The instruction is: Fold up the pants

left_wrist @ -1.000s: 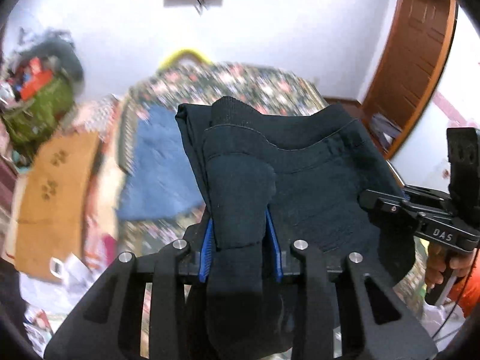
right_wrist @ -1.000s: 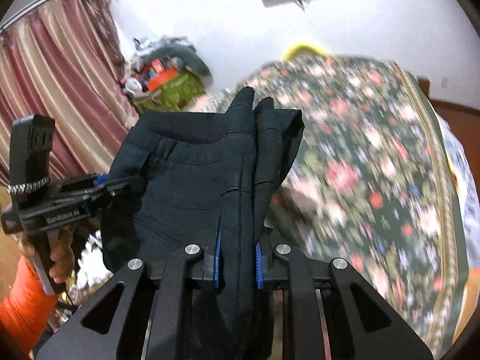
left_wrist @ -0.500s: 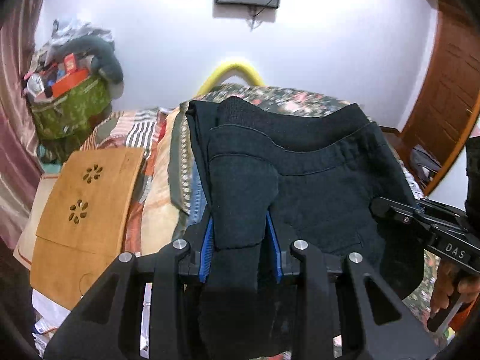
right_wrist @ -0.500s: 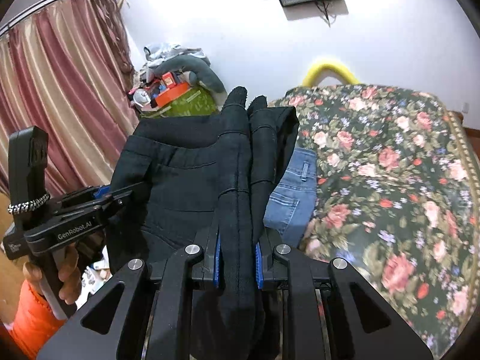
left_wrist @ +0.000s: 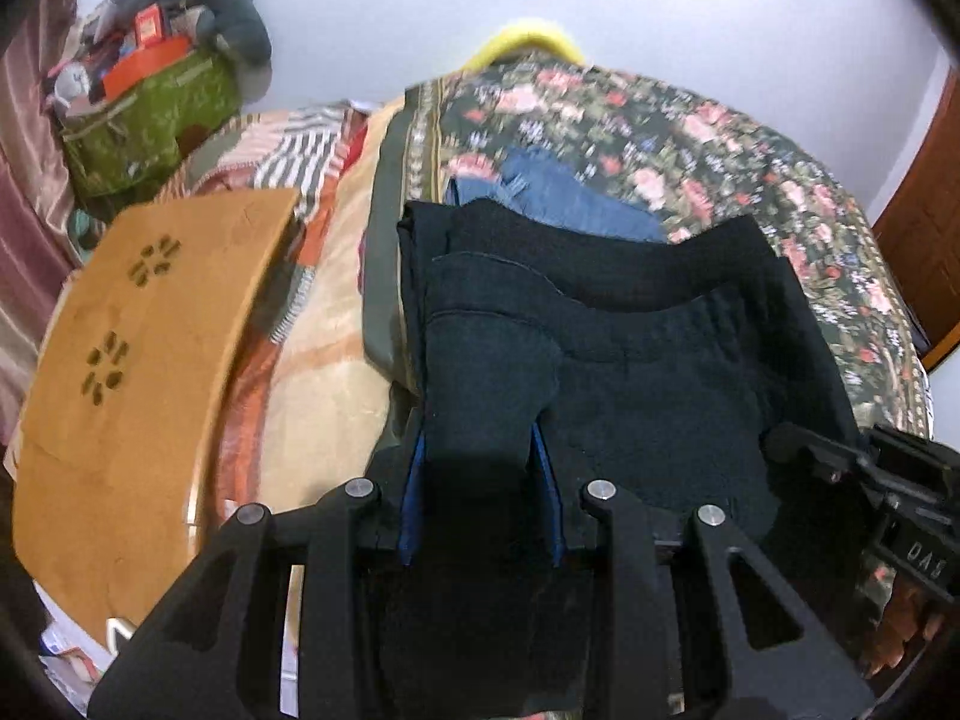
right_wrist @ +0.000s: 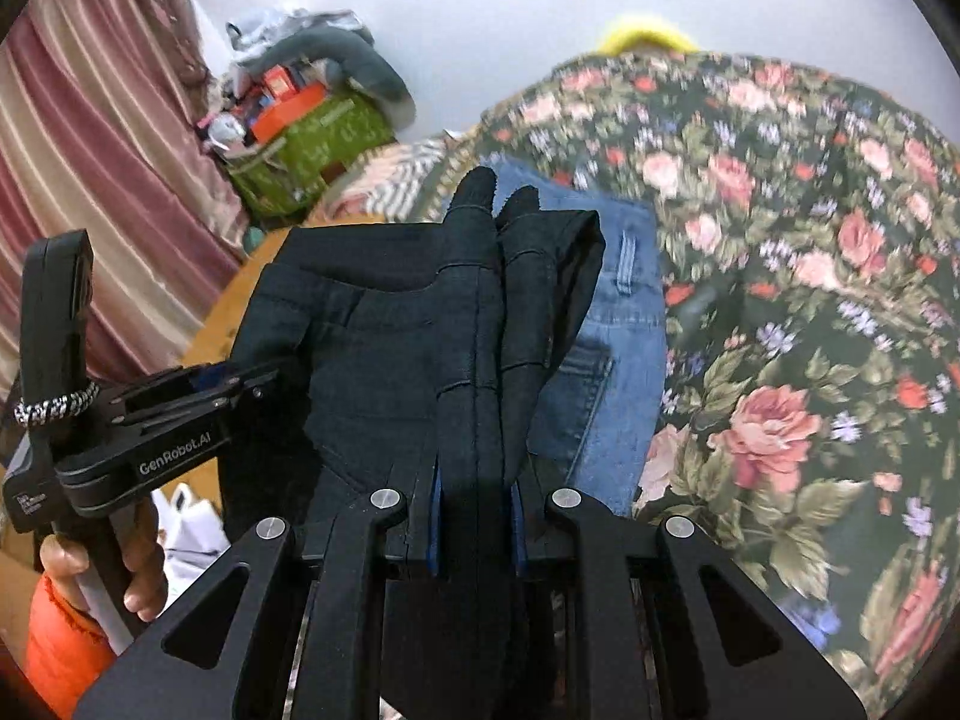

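Black pants (left_wrist: 648,372) hang folded between my two grippers, held up above the bed. My left gripper (left_wrist: 480,480) is shut on one bunched end of the black pants. My right gripper (right_wrist: 477,498) is shut on the other bunched end (right_wrist: 480,312). Each gripper shows in the other's view: the right one at the right edge (left_wrist: 870,480), the left one at the left (right_wrist: 150,420). The pants' lower part is hidden behind the grippers.
Folded blue jeans (right_wrist: 606,360) lie on the floral bedspread (right_wrist: 810,300), just beyond the black pants; they also show in the left wrist view (left_wrist: 558,198). A tan wooden board (left_wrist: 132,390) lies left of the bed. A green bag (left_wrist: 144,114) with clutter stands by the wall.
Both grippers have tilted down and moved toward the bed with the black pants. The blue jeans and bedspread now fill more of the views.
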Demonstrator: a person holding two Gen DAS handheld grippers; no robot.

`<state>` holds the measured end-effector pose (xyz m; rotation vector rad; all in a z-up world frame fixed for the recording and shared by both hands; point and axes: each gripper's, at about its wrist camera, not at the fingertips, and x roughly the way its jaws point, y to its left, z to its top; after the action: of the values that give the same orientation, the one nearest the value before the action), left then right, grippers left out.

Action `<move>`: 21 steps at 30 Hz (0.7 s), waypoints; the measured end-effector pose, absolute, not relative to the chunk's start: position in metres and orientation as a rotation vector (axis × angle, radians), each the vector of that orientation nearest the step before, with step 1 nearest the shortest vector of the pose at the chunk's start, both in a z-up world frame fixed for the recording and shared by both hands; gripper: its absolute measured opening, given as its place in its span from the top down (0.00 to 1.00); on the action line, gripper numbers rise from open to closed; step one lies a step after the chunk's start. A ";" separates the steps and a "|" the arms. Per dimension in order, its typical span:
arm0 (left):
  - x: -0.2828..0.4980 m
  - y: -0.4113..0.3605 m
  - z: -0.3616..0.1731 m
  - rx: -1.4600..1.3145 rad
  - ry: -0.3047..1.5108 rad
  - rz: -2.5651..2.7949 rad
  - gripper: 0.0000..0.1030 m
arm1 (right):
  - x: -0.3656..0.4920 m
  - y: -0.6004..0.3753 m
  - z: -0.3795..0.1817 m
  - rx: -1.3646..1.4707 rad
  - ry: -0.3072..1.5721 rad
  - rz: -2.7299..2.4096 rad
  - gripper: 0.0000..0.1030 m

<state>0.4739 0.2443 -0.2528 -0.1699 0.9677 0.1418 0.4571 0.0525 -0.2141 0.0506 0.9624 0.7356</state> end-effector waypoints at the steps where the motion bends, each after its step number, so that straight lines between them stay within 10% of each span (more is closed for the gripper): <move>1: 0.476 0.244 -0.257 -0.174 0.976 0.140 0.69 | 0.459 0.056 -0.221 0.032 0.973 0.724 0.86; 11: 0.469 0.239 -0.288 -0.125 1.034 0.198 0.49 | 0.464 0.043 -0.250 0.035 1.096 0.613 0.80; 21: 0.389 0.222 -0.200 -0.119 0.921 0.205 0.49 | 0.408 0.005 -0.180 0.008 0.900 0.649 0.80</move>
<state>0.3888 0.2217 -0.2003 -0.1190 0.9208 0.2050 0.4076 0.0055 -0.1795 0.0085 0.9005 0.6492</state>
